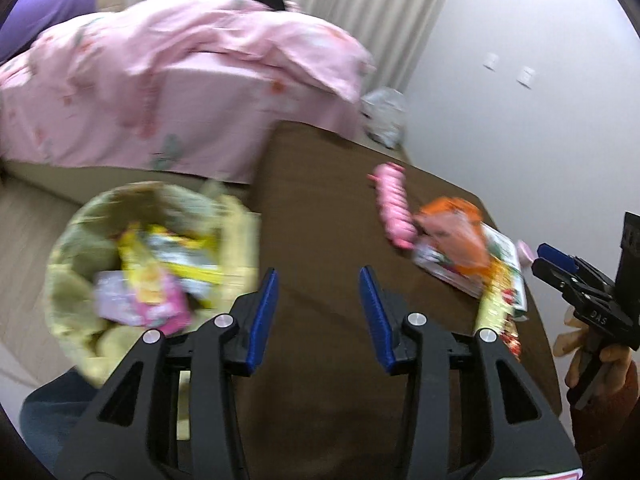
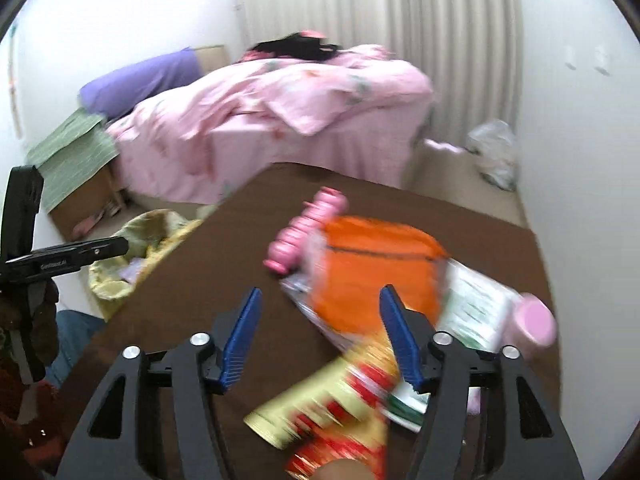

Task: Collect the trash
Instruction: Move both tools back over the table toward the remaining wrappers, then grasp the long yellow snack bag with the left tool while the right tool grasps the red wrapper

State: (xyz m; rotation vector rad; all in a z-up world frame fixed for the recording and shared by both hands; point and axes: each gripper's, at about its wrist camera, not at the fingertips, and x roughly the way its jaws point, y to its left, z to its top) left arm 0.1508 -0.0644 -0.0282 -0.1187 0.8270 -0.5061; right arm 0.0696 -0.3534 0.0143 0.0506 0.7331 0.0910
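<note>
While the crinkled yellow-and-red snack wrapper [image 2: 336, 396] lay near the brown desk's [image 2: 240, 240] right edge, below an orange packet [image 2: 372, 264], the right gripper [image 2: 320, 336] hovered over it, fingers apart and empty. Closing low across its middle looked best. The left gripper [image 1: 318, 312], fingers also apart, hung beside the yellow-lined bin [image 1: 80, 280] off the desk's left edge; a pink-quilted bed [image 2: 280, 100] stood beyond.

The brown bench [image 2: 200, 300] carried a pink ribbed roll [image 2: 304, 228], an orange packet [image 2: 372, 272] lying over a white-and-green booklet [image 2: 476, 304], a yellow-and-red wrapper [image 2: 340, 400] and a pink-capped container [image 2: 536, 324], all clustered together toward its right side.
</note>
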